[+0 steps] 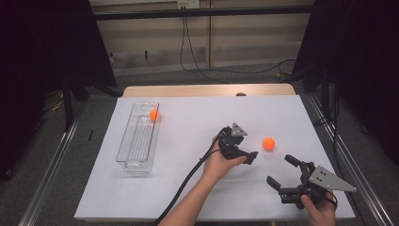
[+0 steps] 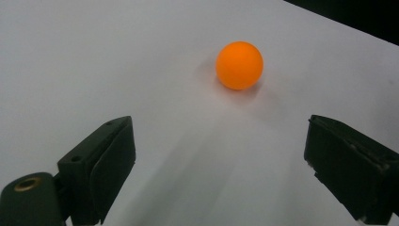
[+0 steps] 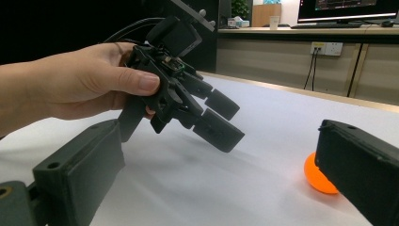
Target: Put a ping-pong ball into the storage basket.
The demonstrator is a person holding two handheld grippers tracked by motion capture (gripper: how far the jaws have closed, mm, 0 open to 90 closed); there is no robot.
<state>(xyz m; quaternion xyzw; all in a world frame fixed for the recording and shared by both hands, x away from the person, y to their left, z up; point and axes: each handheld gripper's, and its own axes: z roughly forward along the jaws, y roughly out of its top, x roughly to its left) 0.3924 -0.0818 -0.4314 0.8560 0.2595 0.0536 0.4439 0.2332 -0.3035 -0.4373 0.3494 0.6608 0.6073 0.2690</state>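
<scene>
An orange ball (image 1: 268, 143) rests on the white table sheet (image 1: 197, 117) right of centre. My left gripper (image 1: 249, 153) is held just left of it, tilted down toward it. In the left gripper view its jaws stand open (image 2: 219, 127) with the ball (image 2: 239, 65) a short way ahead of them, not between them. My right gripper (image 1: 279, 169) is open near the front right corner, with nothing in it. From the right gripper view (image 3: 216, 129) the ball (image 3: 317, 179) peeks out behind the right jaw, and the left gripper (image 3: 228, 120) hangs over the sheet.
A clear plastic bin (image 1: 136, 160) lies lengthwise on the left of the sheet, with a second orange ball (image 1: 154, 115) at its far end. Metal rails (image 1: 51, 160) flank the table. A cable (image 1: 188, 174) trails from the left gripper toward the front edge.
</scene>
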